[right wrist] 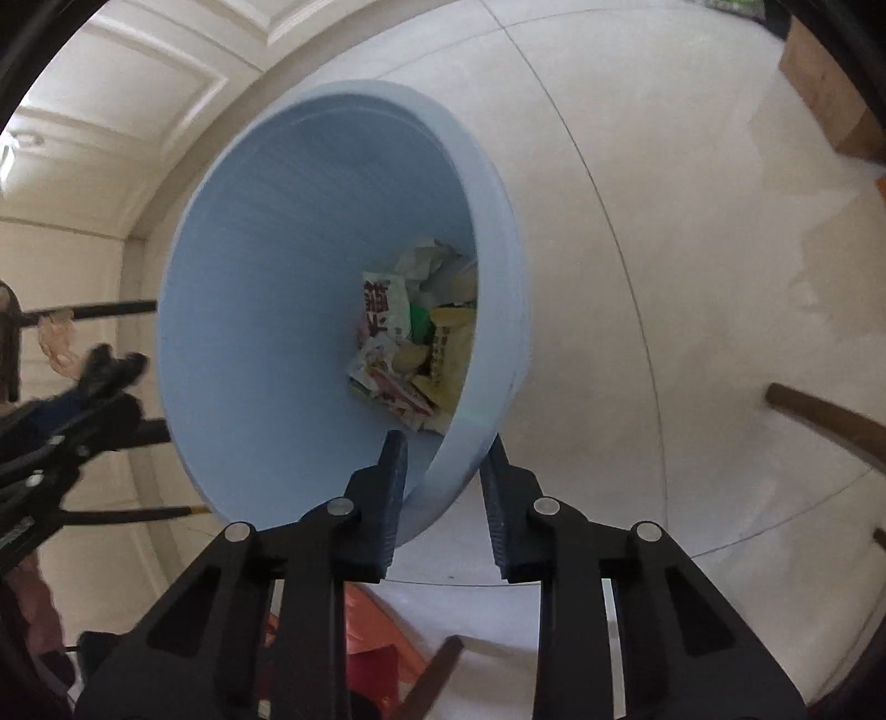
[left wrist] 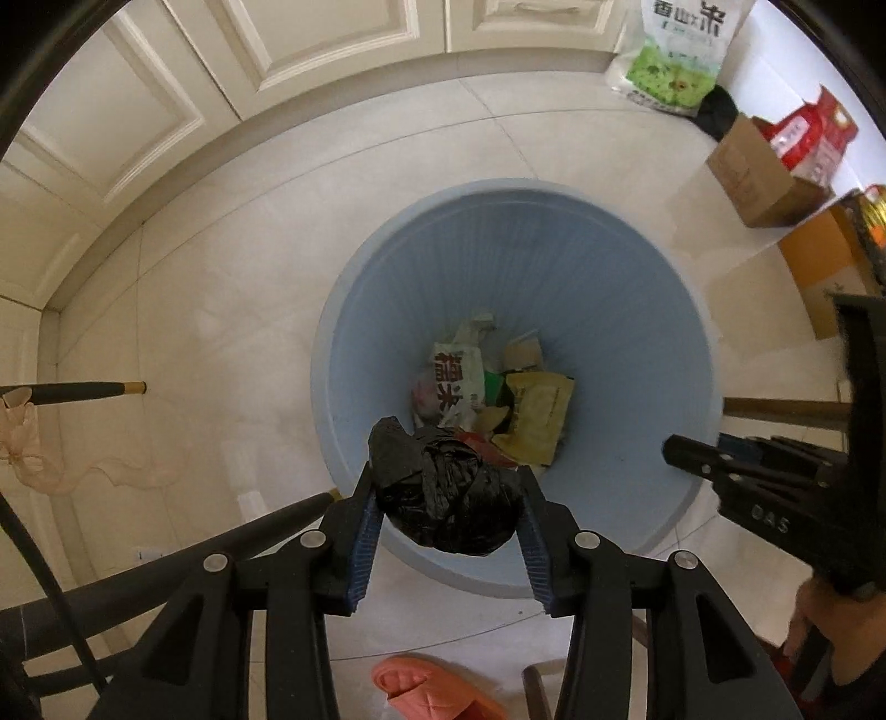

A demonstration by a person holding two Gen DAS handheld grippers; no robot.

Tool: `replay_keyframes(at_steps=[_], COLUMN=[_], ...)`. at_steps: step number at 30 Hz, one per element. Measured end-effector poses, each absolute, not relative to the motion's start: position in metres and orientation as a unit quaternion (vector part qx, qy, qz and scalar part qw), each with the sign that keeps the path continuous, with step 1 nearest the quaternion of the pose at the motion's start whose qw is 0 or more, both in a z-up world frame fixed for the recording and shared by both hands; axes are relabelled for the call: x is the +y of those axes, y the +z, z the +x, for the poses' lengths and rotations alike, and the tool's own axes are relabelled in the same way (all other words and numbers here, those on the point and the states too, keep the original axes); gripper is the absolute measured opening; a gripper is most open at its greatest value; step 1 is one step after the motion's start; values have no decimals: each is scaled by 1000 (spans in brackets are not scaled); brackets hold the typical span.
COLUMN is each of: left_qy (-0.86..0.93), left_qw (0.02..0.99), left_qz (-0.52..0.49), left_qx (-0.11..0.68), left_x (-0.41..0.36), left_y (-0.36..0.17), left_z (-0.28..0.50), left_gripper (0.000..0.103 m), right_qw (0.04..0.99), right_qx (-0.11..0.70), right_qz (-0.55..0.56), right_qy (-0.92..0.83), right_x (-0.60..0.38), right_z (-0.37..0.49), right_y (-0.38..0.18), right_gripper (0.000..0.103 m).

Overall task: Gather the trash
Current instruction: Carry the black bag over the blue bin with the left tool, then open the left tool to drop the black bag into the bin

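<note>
A light blue trash bin (left wrist: 626,310) stands on the tiled floor with wrappers and packets (left wrist: 498,387) at its bottom. My left gripper (left wrist: 448,498) is shut on a crumpled black plastic bag (left wrist: 448,493) and holds it over the bin's near rim. My right gripper (right wrist: 443,465) straddles the bin's rim (right wrist: 470,437), one finger inside and one outside, shut on it. The bin (right wrist: 266,288) looks tilted in the right wrist view, with the trash (right wrist: 415,343) inside. The right gripper also shows in the left wrist view (left wrist: 681,451).
White cabinet doors (left wrist: 138,122) line the far side. A green and white rice bag (left wrist: 675,50), cardboard boxes (left wrist: 758,177) and a red package (left wrist: 814,133) stand at the right. An orange slipper (left wrist: 426,687) lies near me. Dark chair legs (left wrist: 83,390) and a peach ribbon (left wrist: 33,443) are left.
</note>
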State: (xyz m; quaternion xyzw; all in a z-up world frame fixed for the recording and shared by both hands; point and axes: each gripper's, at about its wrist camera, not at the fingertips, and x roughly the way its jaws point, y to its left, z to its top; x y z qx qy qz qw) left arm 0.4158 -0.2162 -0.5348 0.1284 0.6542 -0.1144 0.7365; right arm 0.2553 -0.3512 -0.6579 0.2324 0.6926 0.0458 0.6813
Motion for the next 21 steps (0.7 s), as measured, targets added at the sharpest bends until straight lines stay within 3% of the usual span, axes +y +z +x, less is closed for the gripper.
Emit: replay_keyframes(at_steps=[4, 7, 12, 21], left_qy=[-108, -102, -117, -151], left_qw=[738, 740, 763, 799], left_qz=[137, 139, 126, 99], left_qx=[652, 650, 623, 573], left_x=[-224, -224, -224, -208], left_y=[-531, -522, -488, -402], left_z=[412, 406, 393, 340], left_gripper=[49, 87, 89, 89], right_qw=[685, 688, 697, 748], right_qx=[692, 690, 681, 612], right_qz=[222, 223, 225, 256], right_qy=[43, 39, 23, 15], right_x=[-346, -343, -346, -343], right_z=[255, 255, 246, 215], right_y=[-655, -654, -635, -531], right_gripper=[25, 26, 41, 66])
